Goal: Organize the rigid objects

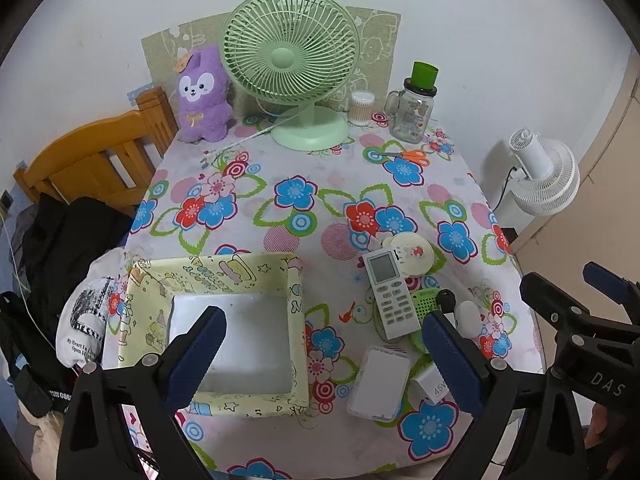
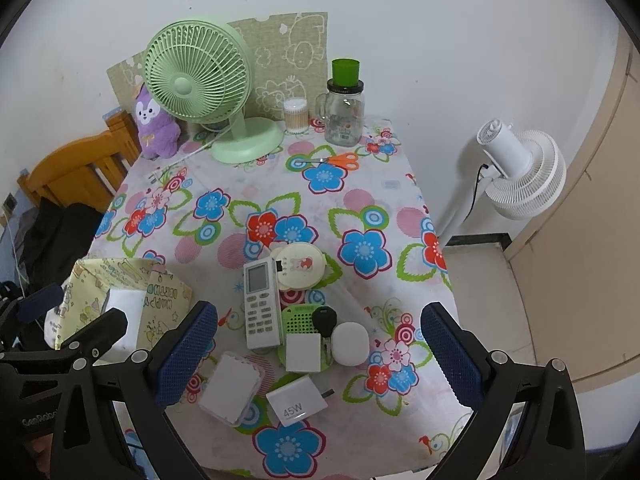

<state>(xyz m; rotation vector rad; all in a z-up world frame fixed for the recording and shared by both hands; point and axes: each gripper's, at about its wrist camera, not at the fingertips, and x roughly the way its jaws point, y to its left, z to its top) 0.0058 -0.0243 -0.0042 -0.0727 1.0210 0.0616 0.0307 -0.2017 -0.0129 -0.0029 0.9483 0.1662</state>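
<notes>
Floral cloth in blue, red and green is spread over the worktop (image 2: pixel 360 200). A yellow patterned fabric box (image 1: pixel 224 268) with a white bottom is seen at the near left, nothing inside it. Beside it to the right a cluster of rigid things is gathered: a white remote control (image 2: pixel 260 304), a round cream case (image 2: pixel 298 266) touching its far end, a green perforated disc (image 2: pixel 300 314) under a black key (image 2: pixel 324 320), a white square block (image 2: pixel 304 352), a white oval case (image 2: pixel 351 343), a white rectangular box (image 2: pixel 231 386) and a 45W charger (image 2: pixel 298 400). The left gripper (image 1: pixel 324 356) is held above the box's right wall with jaws wide apart, nothing between them. The right gripper (image 2: pixel 320 356) hangs above the cluster, jaws likewise spread and empty. At the far edge a green desk fan (image 2: pixel 200 80), a purple plush toy (image 2: pixel 154 124), a glass jar (image 2: pixel 344 116) and orange scissors (image 2: pixel 340 160) are seen.
</notes>
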